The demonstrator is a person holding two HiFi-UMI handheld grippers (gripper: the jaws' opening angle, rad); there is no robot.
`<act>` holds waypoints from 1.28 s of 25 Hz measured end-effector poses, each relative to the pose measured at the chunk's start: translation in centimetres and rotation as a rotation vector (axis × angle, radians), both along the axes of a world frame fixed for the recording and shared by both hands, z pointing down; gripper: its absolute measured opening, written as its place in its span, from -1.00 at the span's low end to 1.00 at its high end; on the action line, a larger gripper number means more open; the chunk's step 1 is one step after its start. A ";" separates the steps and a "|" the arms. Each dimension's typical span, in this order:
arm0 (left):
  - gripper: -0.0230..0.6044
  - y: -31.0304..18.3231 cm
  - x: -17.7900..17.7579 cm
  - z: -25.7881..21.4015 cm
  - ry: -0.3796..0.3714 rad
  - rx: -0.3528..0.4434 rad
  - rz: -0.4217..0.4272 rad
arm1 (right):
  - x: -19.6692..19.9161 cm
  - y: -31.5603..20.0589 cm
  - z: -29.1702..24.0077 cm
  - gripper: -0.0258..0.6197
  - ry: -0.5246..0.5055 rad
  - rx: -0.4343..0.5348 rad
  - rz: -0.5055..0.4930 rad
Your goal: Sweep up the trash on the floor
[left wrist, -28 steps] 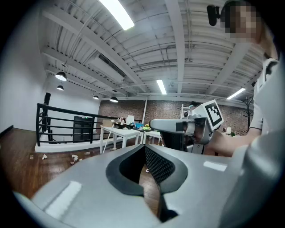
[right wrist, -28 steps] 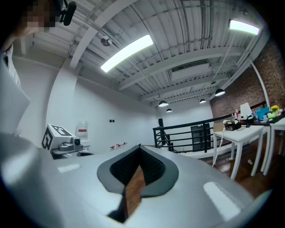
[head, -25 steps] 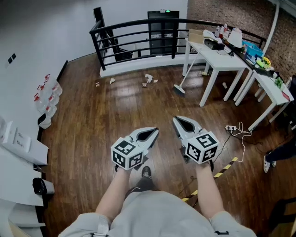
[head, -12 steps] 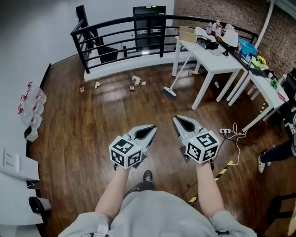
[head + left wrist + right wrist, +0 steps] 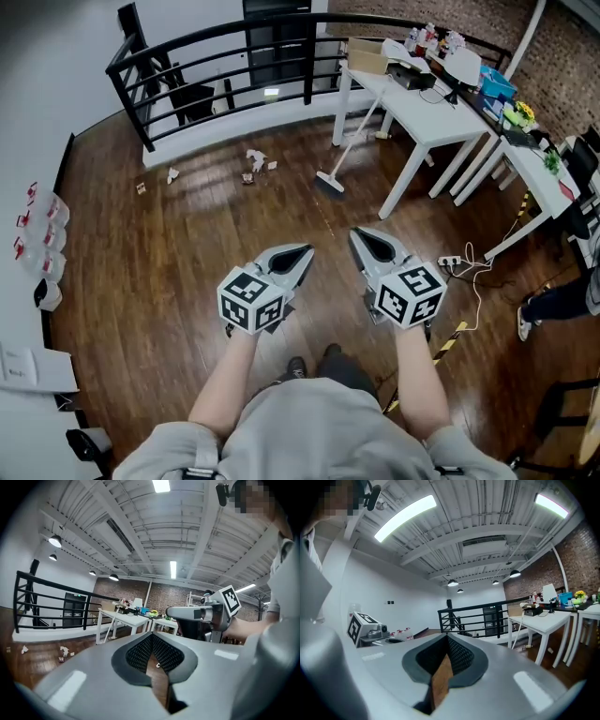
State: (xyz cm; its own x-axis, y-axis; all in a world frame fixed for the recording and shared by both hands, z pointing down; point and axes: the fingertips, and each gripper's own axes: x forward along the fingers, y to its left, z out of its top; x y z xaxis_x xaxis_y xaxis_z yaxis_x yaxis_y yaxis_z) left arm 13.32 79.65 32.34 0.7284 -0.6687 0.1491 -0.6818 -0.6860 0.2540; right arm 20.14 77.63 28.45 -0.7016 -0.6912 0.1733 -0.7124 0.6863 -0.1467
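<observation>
Several crumpled bits of trash [image 5: 253,161] lie on the dark wooden floor by the black railing, with smaller scraps [image 5: 172,174] further left. A broom [image 5: 328,181] leans with its handle against the white table. My left gripper [image 5: 298,255] and right gripper [image 5: 361,240] are held side by side at waist height, well short of the trash and the broom. Both are shut, with nothing between their jaws. In the left gripper view the trash [image 5: 63,651] and the broom [image 5: 110,627] show beyond the shut left gripper [image 5: 151,637]. The right gripper view shows the shut right gripper [image 5: 446,639] and the broom [image 5: 519,626].
White tables [image 5: 412,89] loaded with clutter stand at the right. A black railing [image 5: 187,56] closes the far side. A power strip with cable [image 5: 450,265] and yellow-black tape [image 5: 452,339] lie on the floor at my right. Bottles [image 5: 37,234] line the left wall.
I have walked forward: the trash, broom and tables have come closer and slid left and down in the head view. Both grippers stay shut, side by side before me.
</observation>
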 end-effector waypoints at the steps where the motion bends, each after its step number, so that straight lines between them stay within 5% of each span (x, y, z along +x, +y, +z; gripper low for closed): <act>1: -0.91 -1.1 0.1 0.3 0.002 -0.008 0.002 | 0.0 -1.2 0.3 -0.92 0.001 -0.006 0.000; 18: -0.91 -29.8 5.1 1.5 0.021 -0.035 -0.077 | 4.3 -29.7 0.8 -0.92 -0.040 0.000 -0.089; 32: -0.91 -48.5 6.9 2.1 0.025 -0.032 -0.005 | 5.3 -48.6 1.9 -0.92 -0.043 -0.018 -0.057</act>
